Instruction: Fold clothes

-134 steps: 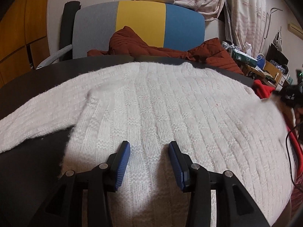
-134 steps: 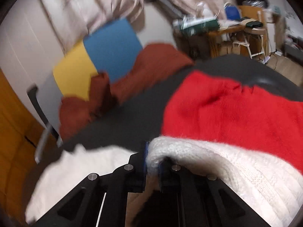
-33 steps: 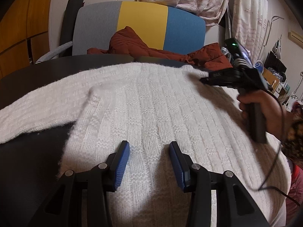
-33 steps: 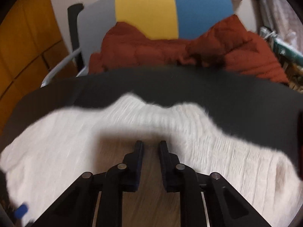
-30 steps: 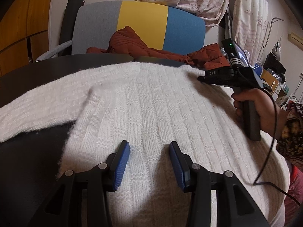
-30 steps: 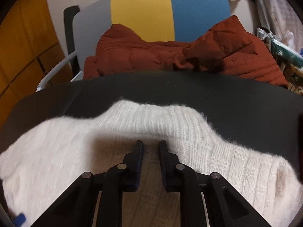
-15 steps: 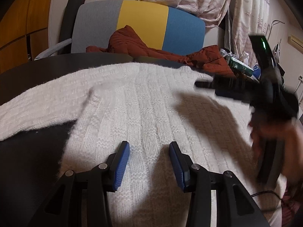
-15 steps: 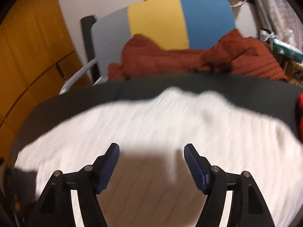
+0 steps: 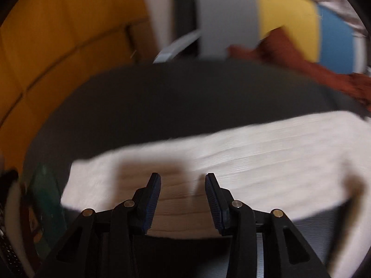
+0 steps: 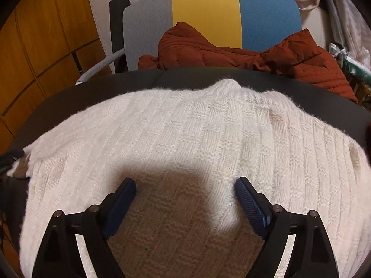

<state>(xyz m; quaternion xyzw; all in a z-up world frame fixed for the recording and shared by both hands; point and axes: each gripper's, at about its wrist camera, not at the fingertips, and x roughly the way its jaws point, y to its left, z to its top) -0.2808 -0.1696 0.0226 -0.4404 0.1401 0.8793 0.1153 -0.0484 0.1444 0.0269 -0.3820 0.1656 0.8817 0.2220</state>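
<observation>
A white knitted sweater [image 10: 197, 139] lies flat on the dark table [image 10: 92, 92], its collar [image 10: 228, 85] at the far edge. My right gripper [image 10: 185, 185] hovers over the sweater's body, its jaws opening wide with nothing pinched between the blue pads. The left wrist view is blurred by motion. There, one sleeve of the sweater [image 9: 255, 157] runs across the table [image 9: 162, 97]. My left gripper [image 9: 183, 180] is above that sleeve near its cuff end, jaws opening a little, pads apart and not gripping the knit.
A chair [image 10: 204, 11] with a grey, yellow and blue back stands behind the table, and a rust-red quilted jacket [image 10: 231, 53] lies on it. Orange wooden cupboards [image 10: 46, 34] fill the left. A blurred green object [image 9: 44, 197] sits at the table's near left.
My right gripper has gone from nearly shut to wide open and drawn back from the collar. The left gripper has swung left from the sweater's body to the sleeve.
</observation>
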